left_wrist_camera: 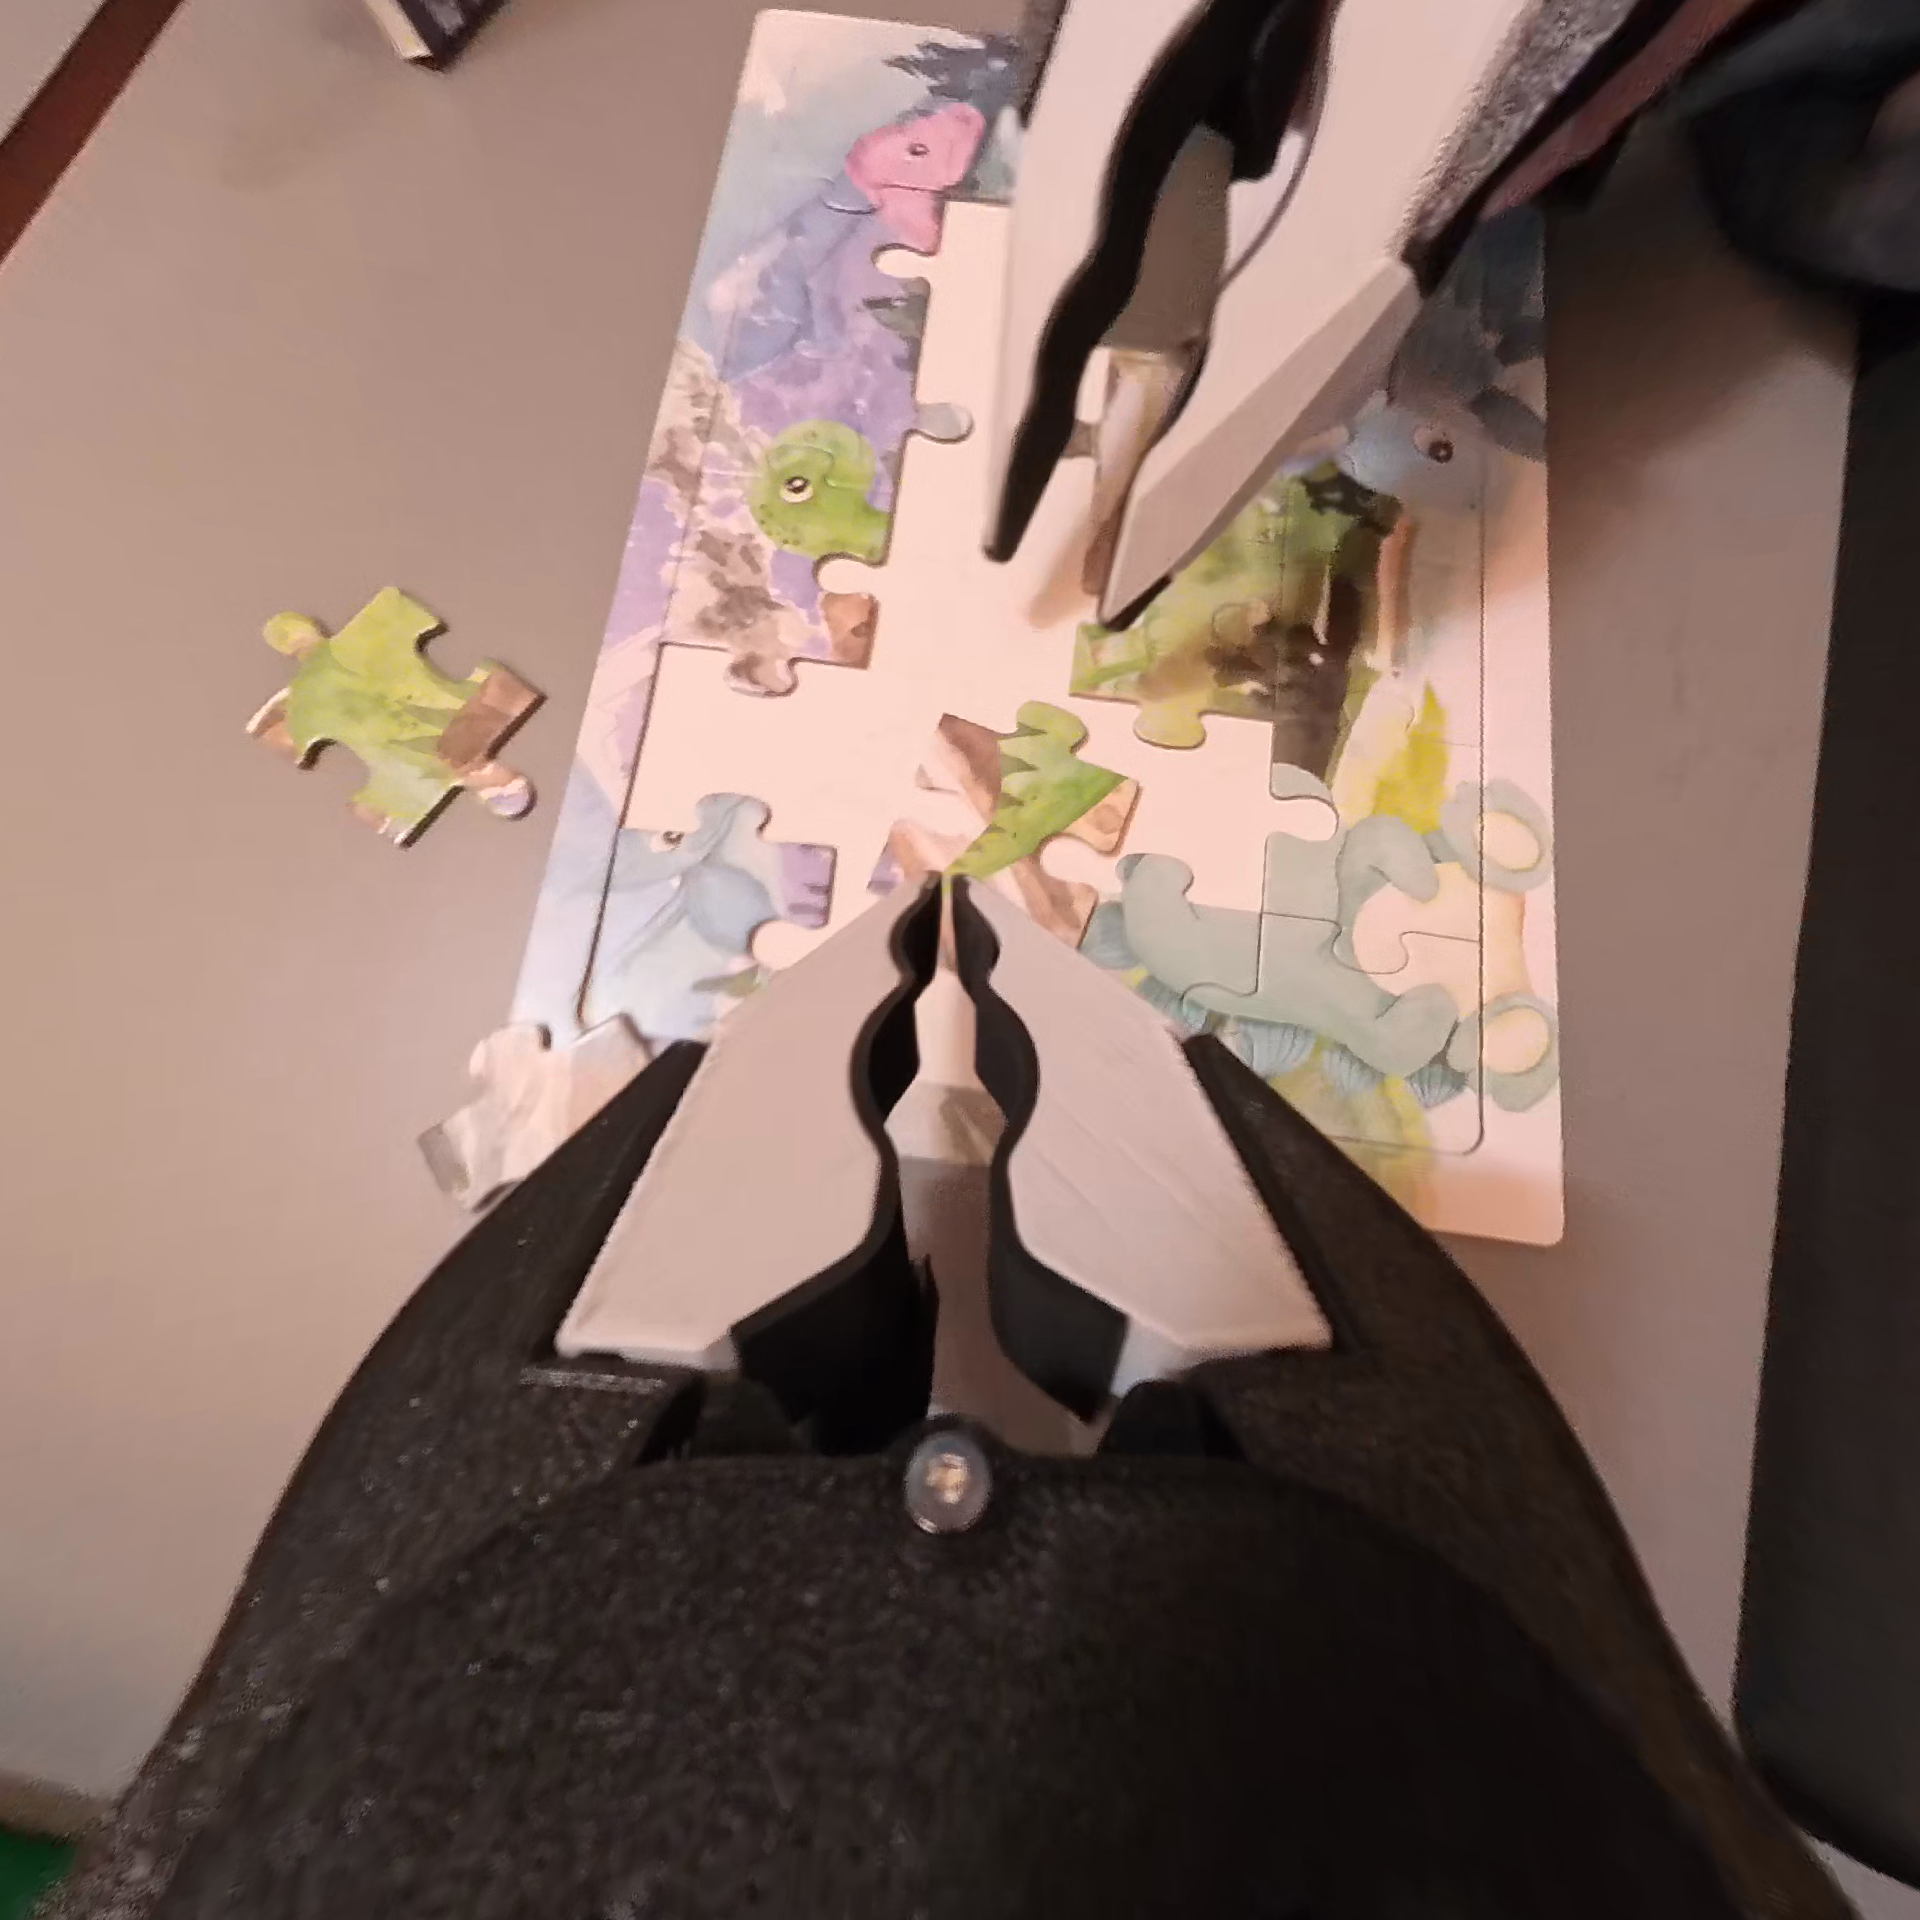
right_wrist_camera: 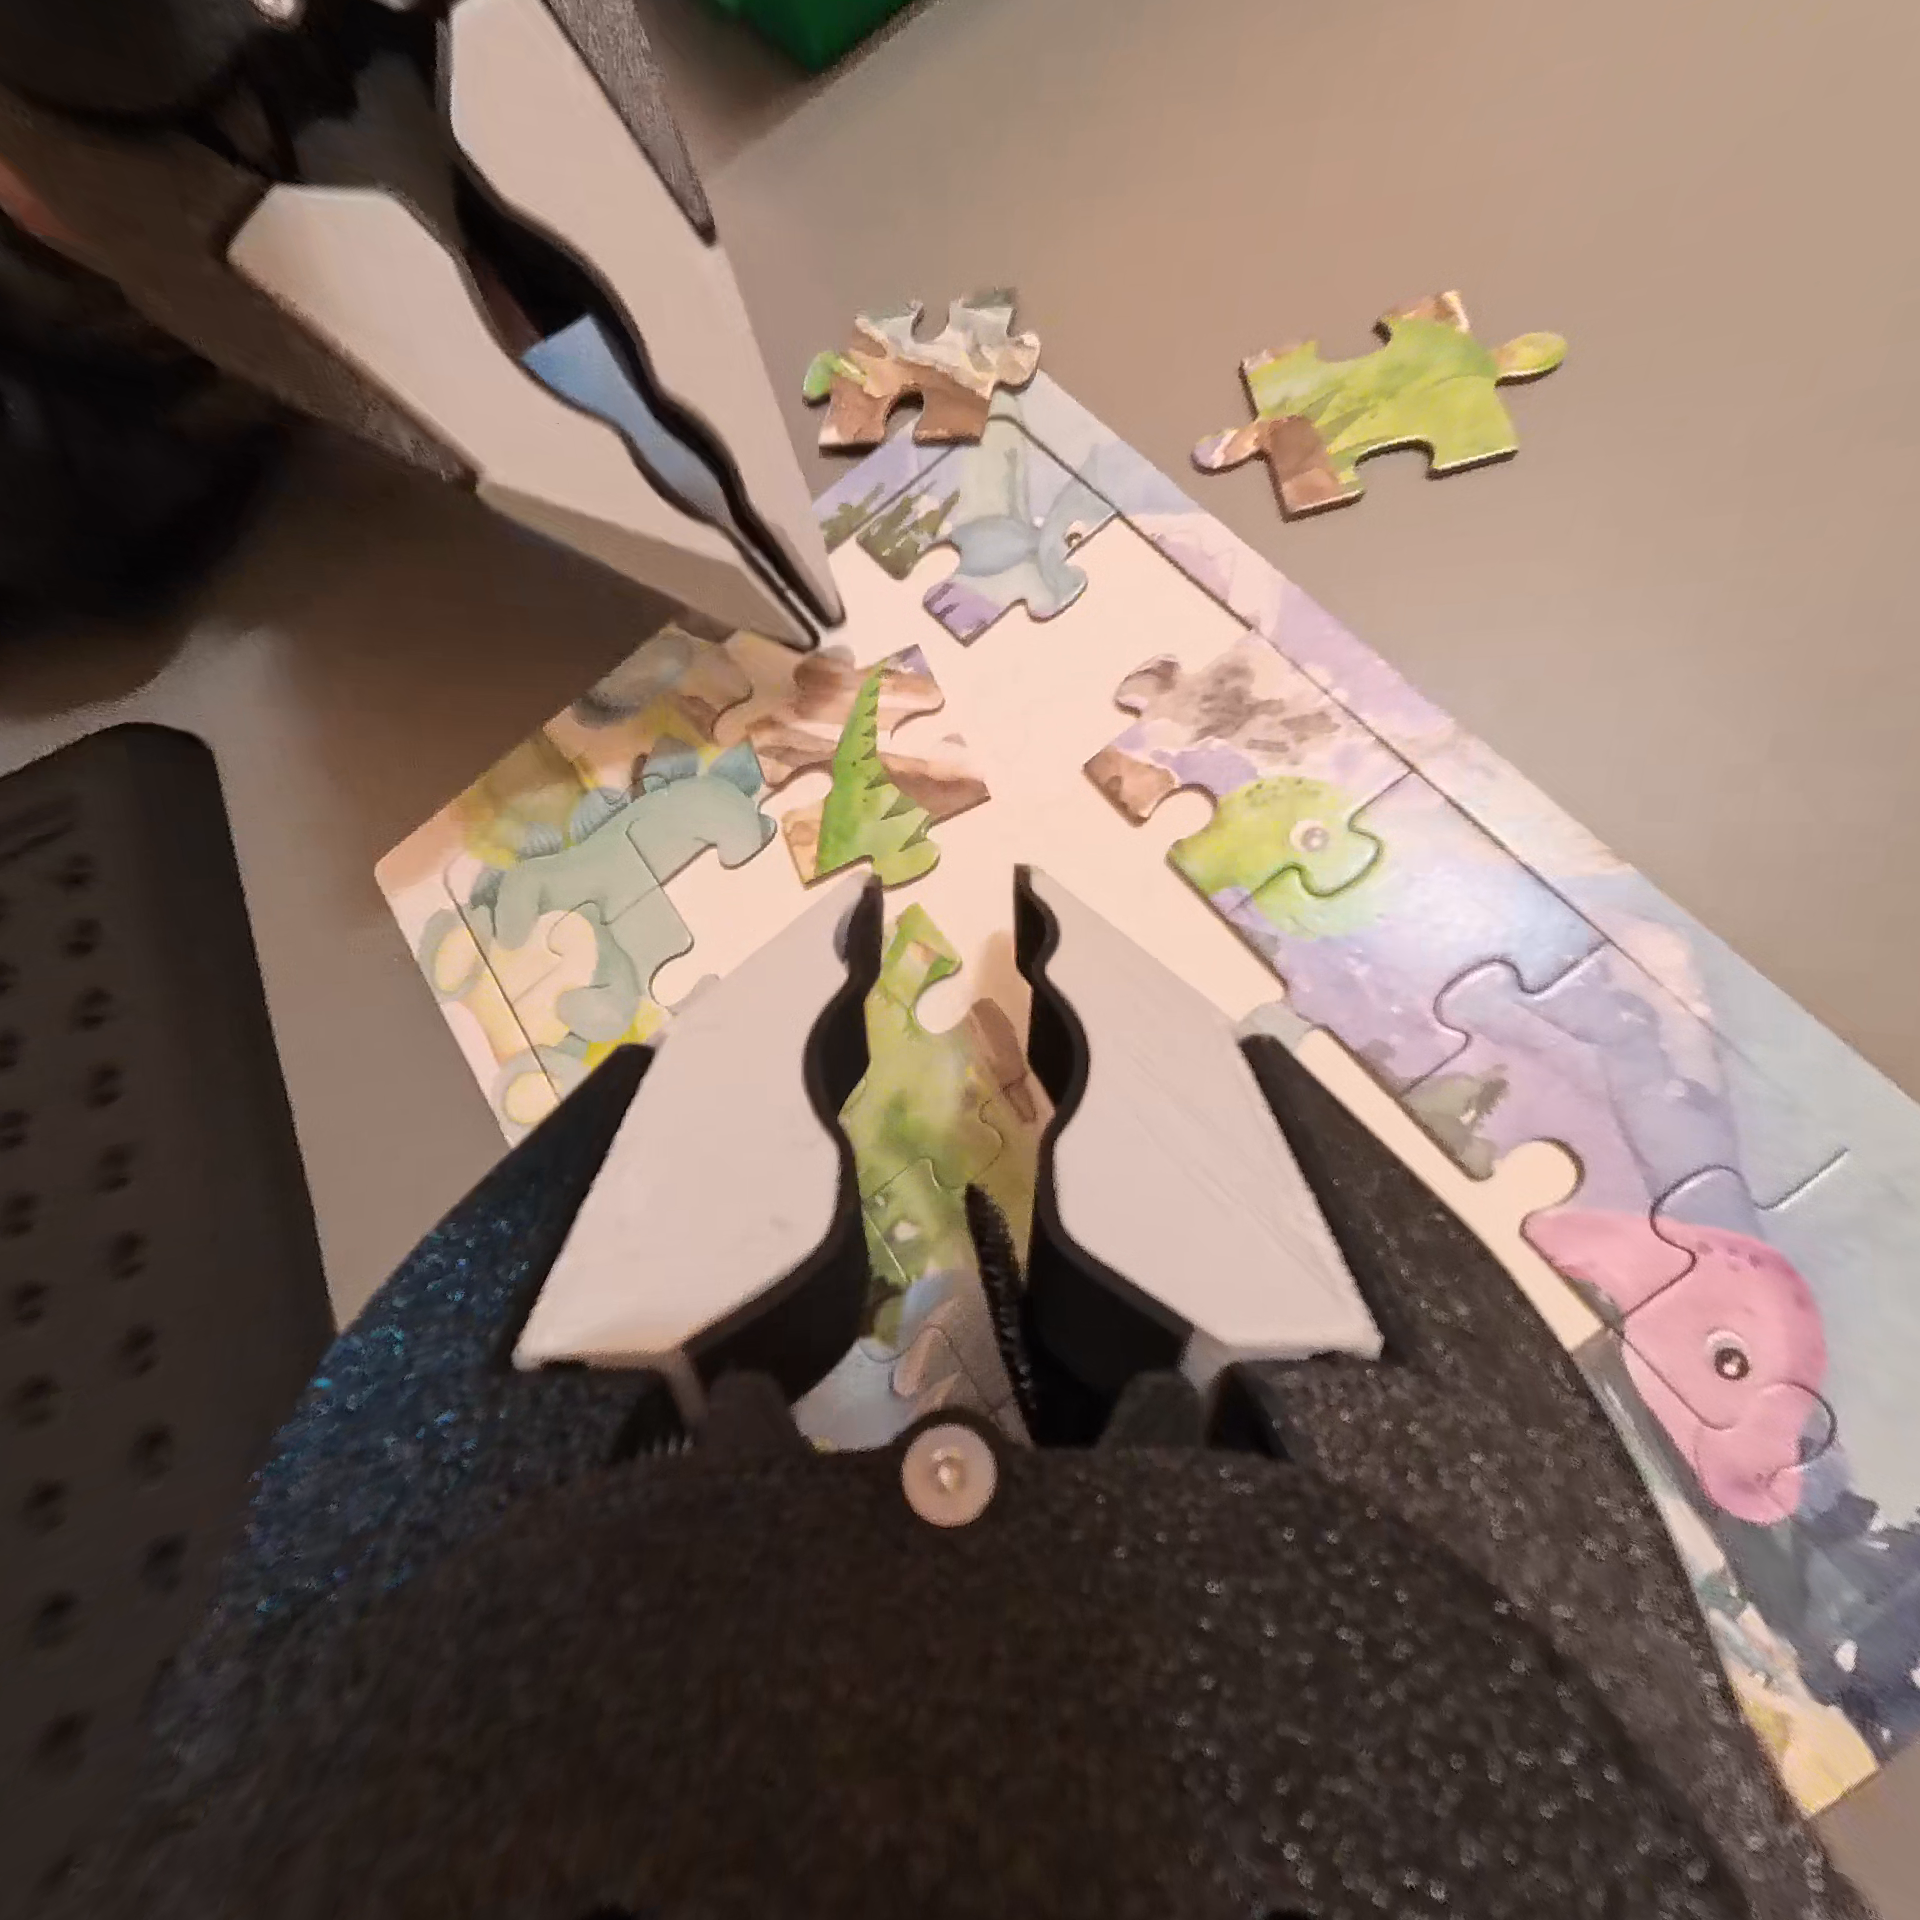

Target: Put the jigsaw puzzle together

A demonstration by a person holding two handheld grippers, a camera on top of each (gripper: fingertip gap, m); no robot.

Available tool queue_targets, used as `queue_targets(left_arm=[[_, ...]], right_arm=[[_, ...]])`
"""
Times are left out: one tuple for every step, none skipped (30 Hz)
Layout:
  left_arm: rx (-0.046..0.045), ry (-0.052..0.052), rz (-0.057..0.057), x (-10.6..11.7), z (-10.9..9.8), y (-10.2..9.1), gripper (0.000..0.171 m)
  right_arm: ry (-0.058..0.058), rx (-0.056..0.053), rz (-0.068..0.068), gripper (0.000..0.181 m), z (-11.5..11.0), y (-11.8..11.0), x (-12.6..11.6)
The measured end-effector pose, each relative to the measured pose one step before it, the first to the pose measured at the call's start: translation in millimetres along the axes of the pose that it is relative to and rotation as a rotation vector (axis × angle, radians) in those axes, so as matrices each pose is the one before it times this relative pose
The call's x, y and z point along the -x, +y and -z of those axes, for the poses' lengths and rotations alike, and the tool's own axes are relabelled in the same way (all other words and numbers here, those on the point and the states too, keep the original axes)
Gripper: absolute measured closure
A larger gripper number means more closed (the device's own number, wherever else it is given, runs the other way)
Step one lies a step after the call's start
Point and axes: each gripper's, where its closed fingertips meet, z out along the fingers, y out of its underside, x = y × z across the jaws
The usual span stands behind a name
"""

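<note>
Landmark = puzzle tray point(left_wrist_camera: 1496, 1164), lying on the grey desk point(left_wrist_camera: 208, 416) w/ the middle unfilled. Well left of the tray: a loose green piece point(left_wrist_camera: 390, 717) on the desk. At the tray's near-left corner, a pale grey piece point(left_wrist_camera: 509, 1101) half off the edge. Inside the tray, centre: left tongs point(left_wrist_camera: 940, 894) pinched together, tips at the edge of a green-brown piece point(left_wrist_camera: 1023, 805) that sits crooked on the bare backing, not locked in; whether they clamp it or just press it, can't tell. Farther in and to the right, right tongs point(right_wrist_camera: 945, 883) hover apart, nothing between them, over the green placed section point(right_wrist_camera: 914, 1101). Step in hand, probably: seating that centre piece. Next move needs it turned so its tabs line up w/ the blue dino pieces point(left_wrist_camera: 1247, 935) on its right, then pressed flat; right tongs could hold the tray steady.
</note>
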Motion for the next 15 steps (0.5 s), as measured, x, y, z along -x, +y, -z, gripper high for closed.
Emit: queue_targets(left_arm=[[-0.00091,0.0075,0.0250,2.58,3.90,3.29,0.164],[0.01605,0.0156,0.0227,1.05,2.12,6.19,0.157],[0.01938,0.0054,0.0145,1.94,0.81,6.43,0.154],[0.00629,0.0063,0.0047,0.12,0.08,4.42,0.154],[0.00173,0.0191,0.0003,-3.16,-0.79,2.69,0.154],[0.00006,0.0163,-0.0008,-3.72,-1.48,1.00,0.154],[-0.00181,0.0108,-0.0055,-3.69,-2.00,-0.49,0.154],[0.00191,0.0092,-0.0092,-3.70,-2.46,-0.46,0.154],[0.00586,-0.0021,-0.0101,-1.79,-2.49,-0.29,0.154],[0.00014,-0.0096,-0.0099,-0.25,-1.60,-1.20,0.154],[0.00184,-0.0069,-0.0039,0.24,-0.80,-0.75,0.154],[0.00238,-0.0026,0.0012,0.44,-0.24,-0.43,0.154],[0.00037,0.0038,0.0053,-0.48,-0.33,-0.40,0.154],[-0.00221,0.0028,0.0014,-0.51,-0.36,-0.39,0.154],[-0.00242,0.0041,-0.0008,-0.95,-0.44,-0.42,0.154]], right_arm=[[-0.0059,0.0076,-0.0019,0.157,0.35,2.33,-0.19],[0.0069,0.0167,0.0142,0.157,-1.30,3.73,-0.44],[0.0102,0.0155,0.0278,0.157,-2.32,3.21,0.62],[-0.0027,0.0117,0.0361,0.157,-2.96,1.66,3.78],[0.0000,0.0079,0.0356,0.157,-3.09,-0.47,3.80],[0.0044,0.0054,0.0347,0.157,-3.01,-1.78,2.90],[0.0080,0.0080,0.0348,0.157,-3.08,-1.76,1.76],[0.0103,0.0108,0.0314,0.157,-2.82,-1.18,0.40],[0.0111,0.0188,0.0240,0.157,-2.66,0.55,-1.09],[0.0052,0.0238,0.0134,0.156,-2.40,1.89,-1.57],[-0.0080,0.0038,0.0014,0.157,0.13,-0.91,-0.48],[0.0067,0.0120,-0.0045,0.156,0.45,0.91,-3.31],[0.0104,0.0020,-0.0049,0.157,0.81,0.00,-3.87],[0.0167,-0.0056,-0.0029,0.160,1.22,-0.83,-4.38],[0.0036,-0.0123,-0.0042,0.161,1.48,-1.79,-2.17]])
